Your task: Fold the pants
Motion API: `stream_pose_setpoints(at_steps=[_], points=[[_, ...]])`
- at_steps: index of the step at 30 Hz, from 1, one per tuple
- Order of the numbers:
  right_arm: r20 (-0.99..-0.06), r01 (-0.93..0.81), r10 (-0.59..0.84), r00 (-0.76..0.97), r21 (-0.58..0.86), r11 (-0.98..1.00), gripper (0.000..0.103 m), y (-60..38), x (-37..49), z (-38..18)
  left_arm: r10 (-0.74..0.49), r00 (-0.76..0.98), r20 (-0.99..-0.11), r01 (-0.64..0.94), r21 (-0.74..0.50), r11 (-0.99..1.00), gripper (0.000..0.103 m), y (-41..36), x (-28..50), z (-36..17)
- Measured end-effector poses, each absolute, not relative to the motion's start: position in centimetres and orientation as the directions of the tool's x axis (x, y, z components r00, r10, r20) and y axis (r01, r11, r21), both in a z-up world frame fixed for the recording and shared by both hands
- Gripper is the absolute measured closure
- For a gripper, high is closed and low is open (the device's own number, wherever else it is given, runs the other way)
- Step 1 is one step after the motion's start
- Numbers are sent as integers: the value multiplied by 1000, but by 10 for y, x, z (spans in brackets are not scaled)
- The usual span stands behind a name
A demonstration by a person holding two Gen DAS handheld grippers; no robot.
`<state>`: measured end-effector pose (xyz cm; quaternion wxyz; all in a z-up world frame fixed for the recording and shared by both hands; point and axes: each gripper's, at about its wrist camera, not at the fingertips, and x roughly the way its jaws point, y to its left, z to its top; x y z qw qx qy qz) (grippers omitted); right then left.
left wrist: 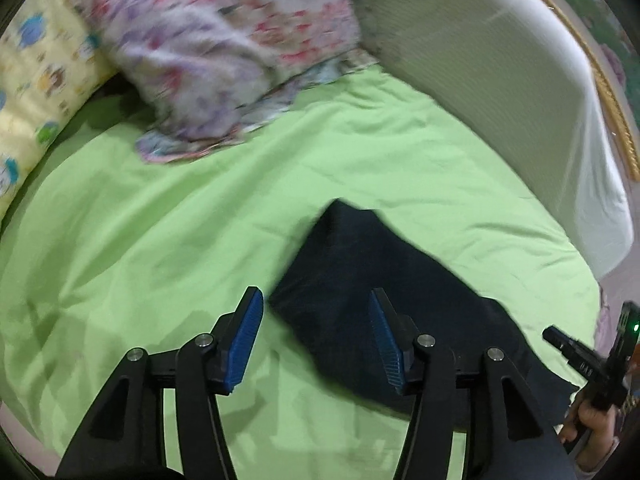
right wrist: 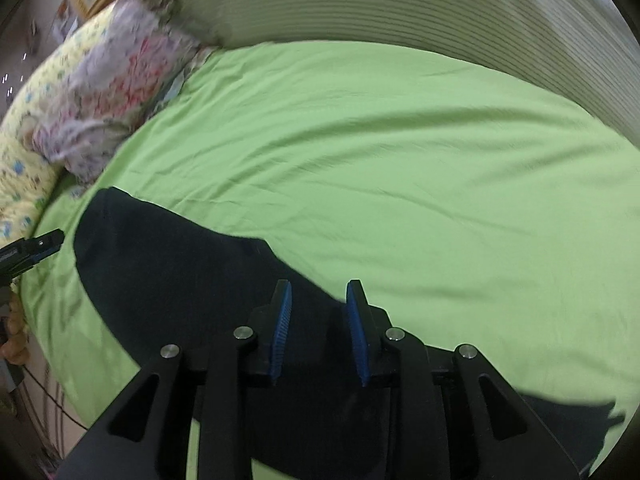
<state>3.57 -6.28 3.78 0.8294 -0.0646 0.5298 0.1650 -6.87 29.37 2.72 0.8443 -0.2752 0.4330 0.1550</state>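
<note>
Left wrist view has the left hand-held gripper (left wrist: pixel 316 336) spread wide above the dark pants' (left wrist: pixel 360 280) edge, gripping nothing; right wrist view has the right hand-held gripper (right wrist: pixel 319 332) parted more narrowly over the same pants, also without cloth; pants lie flat on the green bed sheet (left wrist: pixel 160 240); patterned pillows (left wrist: pixel 224 48) sit beyond.

Light: even, soft | Blur: floral bedding (left wrist: pixel 224 52) smeared (motion) | Edges: fisheye bending, dark corners

Dark navy pants (left wrist: pixel 360 280), folded, flat on green bedsheet (left wrist: pixel 160 240)
</note>
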Motion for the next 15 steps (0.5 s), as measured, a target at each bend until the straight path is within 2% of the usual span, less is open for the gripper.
stream_pose_setpoints(at_steps=[5, 11, 15], points=[[-877, -227, 212, 431, 122, 966, 72, -105, -3, 52, -79, 605, -792, -378, -373, 848, 42, 250, -41, 41], [-868, -47, 181, 463, 180, 983, 63, -165, -48, 53, -225, 560, -797, -184, -385, 905, 39, 172, 1, 51], [-865, 86, 164, 475, 231, 969, 63, -209, -76, 51, -299, 519, -801, -59, -383, 922, 38, 118, 20, 55]])
